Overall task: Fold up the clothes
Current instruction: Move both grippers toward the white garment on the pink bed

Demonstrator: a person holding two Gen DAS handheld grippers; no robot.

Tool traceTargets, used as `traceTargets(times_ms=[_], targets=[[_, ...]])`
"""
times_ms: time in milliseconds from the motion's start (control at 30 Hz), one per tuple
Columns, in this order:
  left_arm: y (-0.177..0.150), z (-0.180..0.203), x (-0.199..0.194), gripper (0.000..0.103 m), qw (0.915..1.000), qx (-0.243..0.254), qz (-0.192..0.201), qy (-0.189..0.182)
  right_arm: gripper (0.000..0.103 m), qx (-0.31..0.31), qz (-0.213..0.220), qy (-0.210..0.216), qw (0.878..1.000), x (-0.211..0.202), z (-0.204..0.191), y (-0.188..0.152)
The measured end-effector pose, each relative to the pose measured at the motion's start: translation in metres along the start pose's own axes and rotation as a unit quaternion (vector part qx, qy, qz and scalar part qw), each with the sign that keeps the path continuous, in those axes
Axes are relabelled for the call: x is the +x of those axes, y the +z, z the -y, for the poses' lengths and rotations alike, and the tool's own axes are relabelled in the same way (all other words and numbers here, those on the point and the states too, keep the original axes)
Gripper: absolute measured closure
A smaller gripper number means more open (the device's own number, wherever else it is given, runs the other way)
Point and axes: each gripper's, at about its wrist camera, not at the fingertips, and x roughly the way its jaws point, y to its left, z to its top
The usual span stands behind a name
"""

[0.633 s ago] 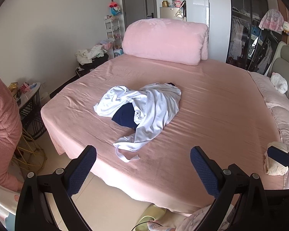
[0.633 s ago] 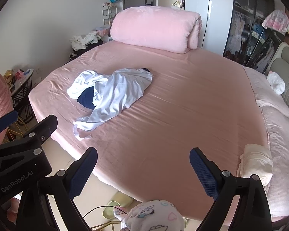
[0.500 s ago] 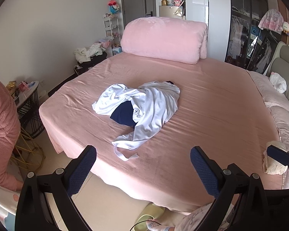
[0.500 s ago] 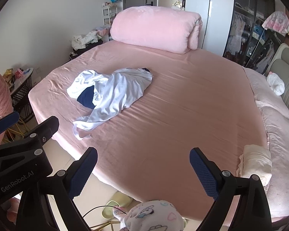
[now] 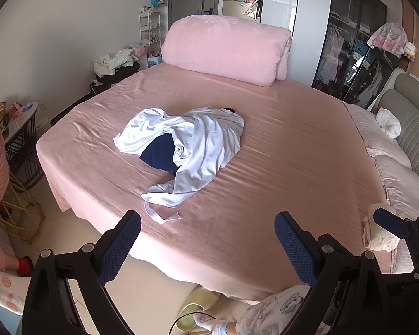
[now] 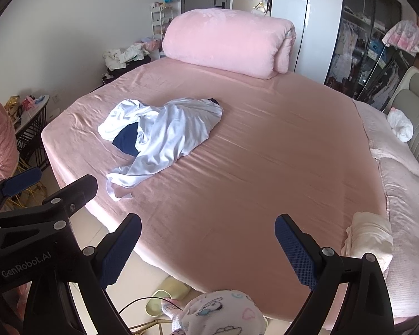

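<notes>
Tongs, left (image 5: pixel 206 243) and right (image 6: pixel 208 247), gape wide and empty above the near bed (image 5: pixel 293 167) edge; crumpled white garment (image 5: pixel 198 145) lies mid-bed over a navy piece (image 5: pixel 160 155).

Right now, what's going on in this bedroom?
Someone holds a pair of tongs in each hand at the edge of the bed, about to fold laundry. Both the left tongs and the right tongs are open and empty, short of the crumpled white shirt lying over a navy garment. A folded cream piece sits at the right.
</notes>
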Motion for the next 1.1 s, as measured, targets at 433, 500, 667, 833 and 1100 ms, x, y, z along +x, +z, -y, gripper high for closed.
traceTargets(times_ms=[433, 500, 667, 833, 1100], targets=[[0.004, -0.020, 0.023, 0.023, 0.9996, -0.001, -0.010, 0.026, 0.006, -0.022, -0.023, -0.003, 0.999, 0.029, -0.015, 0.011], [0.007, -0.030, 0.031, 0.023, 0.9990, -0.003, -0.011, 0.043, 0.006, -0.018, -0.026, -0.002, 1.000, 0.036, -0.015, 0.014], [0.012, -0.044, 0.046, 0.023, 0.9980, -0.008, -0.019, 0.060, 0.006, 0.004, -0.029, 0.015, 0.999, 0.048, -0.014, 0.024], [0.013, -0.052, 0.058, 0.023, 0.9980, -0.011, -0.030, 0.054, 0.006, 0.011, -0.042, 0.021, 0.999, 0.062, -0.020, 0.031], [0.015, -0.064, 0.078, 0.023, 0.9977, -0.017, -0.047, 0.045, 0.006, -0.006, -0.068, 0.015, 0.998, 0.091, -0.036, 0.037]])
